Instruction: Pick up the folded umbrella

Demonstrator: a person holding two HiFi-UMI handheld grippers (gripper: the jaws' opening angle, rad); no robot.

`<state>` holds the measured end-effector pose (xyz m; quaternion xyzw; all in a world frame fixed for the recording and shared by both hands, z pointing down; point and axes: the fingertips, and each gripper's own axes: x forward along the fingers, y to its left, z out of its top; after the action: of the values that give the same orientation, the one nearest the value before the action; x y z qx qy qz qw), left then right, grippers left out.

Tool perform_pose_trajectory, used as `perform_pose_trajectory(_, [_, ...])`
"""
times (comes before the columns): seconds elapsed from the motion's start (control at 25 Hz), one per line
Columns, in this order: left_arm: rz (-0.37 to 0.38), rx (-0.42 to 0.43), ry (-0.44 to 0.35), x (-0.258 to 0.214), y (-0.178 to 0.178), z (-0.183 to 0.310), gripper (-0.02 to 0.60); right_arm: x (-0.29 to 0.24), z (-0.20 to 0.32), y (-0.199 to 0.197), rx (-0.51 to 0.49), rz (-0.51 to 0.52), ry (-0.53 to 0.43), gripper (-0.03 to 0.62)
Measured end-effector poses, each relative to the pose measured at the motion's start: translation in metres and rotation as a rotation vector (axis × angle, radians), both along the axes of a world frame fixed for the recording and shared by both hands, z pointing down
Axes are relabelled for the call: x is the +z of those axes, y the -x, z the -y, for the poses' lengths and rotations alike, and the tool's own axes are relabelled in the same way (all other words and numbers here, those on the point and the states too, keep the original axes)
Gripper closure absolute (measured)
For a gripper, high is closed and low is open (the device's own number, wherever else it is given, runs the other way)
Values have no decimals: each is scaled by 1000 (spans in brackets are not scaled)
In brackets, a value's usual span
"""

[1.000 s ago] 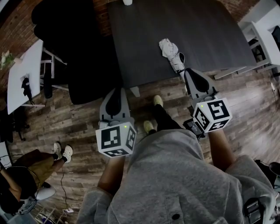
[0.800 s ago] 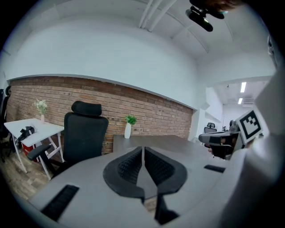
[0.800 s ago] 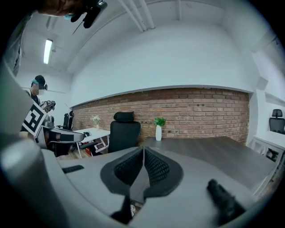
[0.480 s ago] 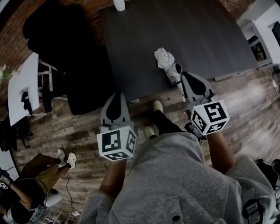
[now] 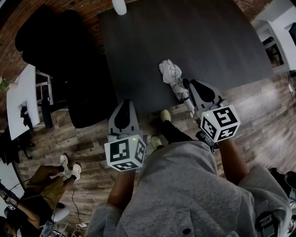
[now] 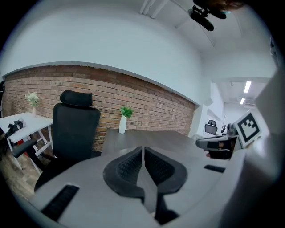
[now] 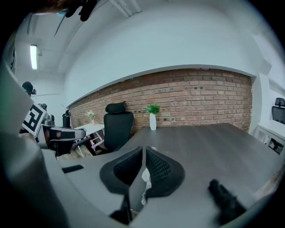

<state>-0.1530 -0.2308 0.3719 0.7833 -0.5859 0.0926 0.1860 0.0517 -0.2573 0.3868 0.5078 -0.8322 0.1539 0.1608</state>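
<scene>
A folded whitish umbrella (image 5: 172, 77) lies on the dark table (image 5: 217, 41) near its front edge, its slim end pointing toward me. My right gripper (image 5: 188, 83) sits just right of that end with its jaws shut. Whether it touches the umbrella I cannot tell. In the right gripper view (image 7: 143, 150) a strip of the umbrella (image 7: 144, 177) shows in the gap behind the closed pads. My left gripper (image 5: 125, 102) hangs over the table's front edge, well left of the umbrella. In the left gripper view (image 6: 142, 149) its pads meet with nothing between them.
A black office chair (image 5: 55, 51) stands at the table's left. A white vase (image 5: 119, 5) with a plant is at the table's far edge. A white side table (image 5: 18, 99) is further left, white shelving (image 5: 280, 34) at the right. A person (image 5: 44, 183) sits lower left.
Both grippers have moved forward toward the table. The right one has come up beside the umbrella's near end; the left now reaches over the table edge. Both jaws have stayed shut.
</scene>
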Motion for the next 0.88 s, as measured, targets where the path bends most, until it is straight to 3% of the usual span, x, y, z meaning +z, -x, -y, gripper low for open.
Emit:
perform_pose_trajectory(0.44, [11,-22,32,10,-10,36,551,34,32,-9,-17,-15,105,559])
perform_pose_trajectory(0.6, [11,-28,43,12,-13,45,551,41,41,-10,-21,-12,130,484])
perform_pose_trajectory(0.88, [15,-28,68,22,-19,59,551,79,47,-4,-72,-36,259,422])
